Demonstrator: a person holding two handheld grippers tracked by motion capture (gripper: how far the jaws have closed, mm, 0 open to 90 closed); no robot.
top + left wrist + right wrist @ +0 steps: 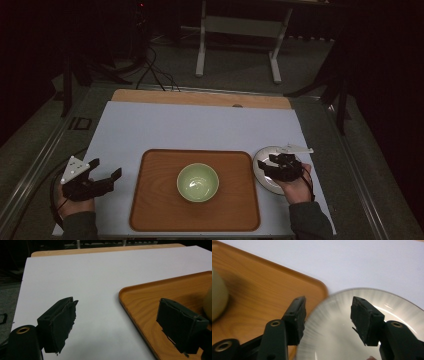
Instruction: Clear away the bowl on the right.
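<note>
— Start at the left. What's that hand doing?

— Waiting, I'd say. The left gripper (106, 176) sits low over the white mat (200, 127), just off the left edge of the wooden tray (150, 210). Its jaws stand wide apart with nothing between them, pointed toward the tray as if ready to steady it.

— And on the tray?

— A pale green bowl (198, 182), upright, near the middle, nothing touching it. It looks empty from here.

— So the work is on the right?

— Seems so. A white plate (263, 161) lies on the mat, right beside the tray's right edge; I can't tell whether the two touch. The right gripper (272, 164) hangs over it, jaws parted. In the right gripper view the plate (337, 335) spreads beneath both fingers (364, 322), and neither pad presses on it, so nothing is held.

— Why come at it from above the rim?

— My guess: a flat plate gives nothing to pinch except its edge, so the jaws need to straddle the rim nearest the tray. Sitting that close to the tray, it would only need a short carry across.
</note>
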